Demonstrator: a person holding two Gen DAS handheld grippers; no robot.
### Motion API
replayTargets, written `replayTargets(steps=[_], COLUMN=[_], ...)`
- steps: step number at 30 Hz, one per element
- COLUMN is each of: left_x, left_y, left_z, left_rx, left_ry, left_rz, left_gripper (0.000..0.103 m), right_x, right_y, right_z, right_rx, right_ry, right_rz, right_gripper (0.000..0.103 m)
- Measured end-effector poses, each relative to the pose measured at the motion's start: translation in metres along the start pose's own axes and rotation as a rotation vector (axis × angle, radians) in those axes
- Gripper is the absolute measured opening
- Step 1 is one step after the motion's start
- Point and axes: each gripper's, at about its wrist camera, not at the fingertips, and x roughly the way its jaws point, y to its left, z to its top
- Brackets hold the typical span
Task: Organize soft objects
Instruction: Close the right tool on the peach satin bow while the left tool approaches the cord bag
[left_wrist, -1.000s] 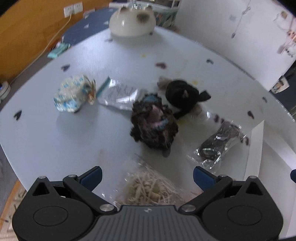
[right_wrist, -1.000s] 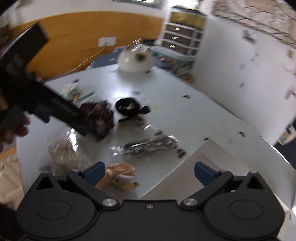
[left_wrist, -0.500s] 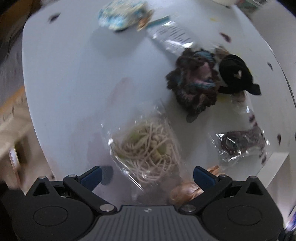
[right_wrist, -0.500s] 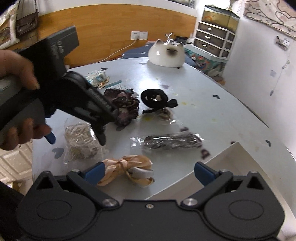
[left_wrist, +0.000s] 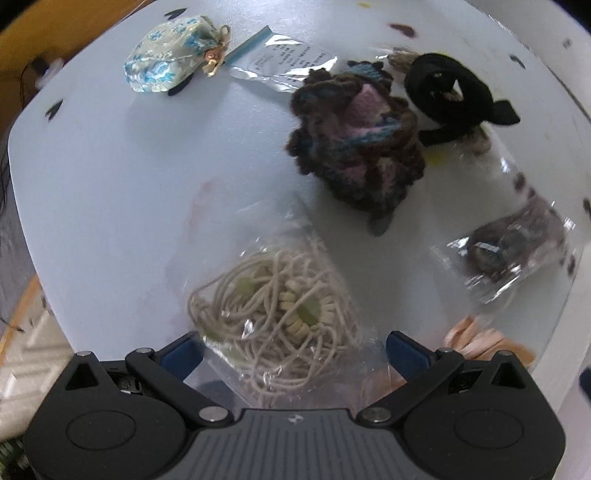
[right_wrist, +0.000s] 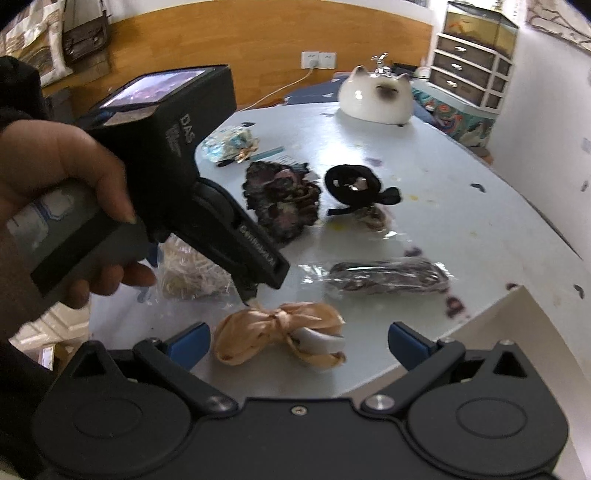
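My left gripper (left_wrist: 293, 350) is open, its jaws either side of a clear bag of beige cords (left_wrist: 277, 314) at the table's near edge. The same bag (right_wrist: 192, 273) shows partly hidden behind the left gripper's body (right_wrist: 207, 206) in the right wrist view. My right gripper (right_wrist: 297, 341) is open and empty, just in front of a tan satin bow (right_wrist: 280, 332). A dark crochet scrunchie (left_wrist: 358, 136), a black hair band (left_wrist: 450, 92), a bagged dark item (left_wrist: 517, 247) and a blue floral pouch (left_wrist: 170, 55) lie further out.
A white box rim (right_wrist: 491, 314) stands at the table's right edge. A white cat-shaped object (right_wrist: 376, 96) sits at the far side. A flat clear packet (left_wrist: 284, 59) lies by the pouch. The round white table (left_wrist: 122, 184) ends close below both grippers.
My left gripper has tilted down and come closer to the bag of cords, which now lies between its jaws. My right gripper has come nearer to the satin bow.
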Motion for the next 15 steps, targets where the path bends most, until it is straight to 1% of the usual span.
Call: replayTargets(steps=[5,9,11,15], left_x=[-0.004,-0.007,-0.011,-0.02], left_y=[0.017,0.027,0.035,0.059], left_z=[-0.001,-0.003,-0.006,-0.009], left_rx=[0.058,0.101,0.079,-0.047], left_ry=[-0.028,-0.042,-0.043,-0.035], left_rz=[0.017,0.035,0.026,-0.061], left_gripper=[0.103,0.103,0.103,0.103], right_x=[0.016,0.032,0.04,0.051], right_y=[0.009,0.014,0.016,0.015], right_z=[0.004,0.006,0.007,0.006], right_rx=[-0.043,-0.073,-0.071,-0.05], right_ry=[0.03,0.069,0.088,0.121], right_rz=[0.034,0.035,0.026,0.025], right_gripper=[0.103,0.103,0.103,0.103])
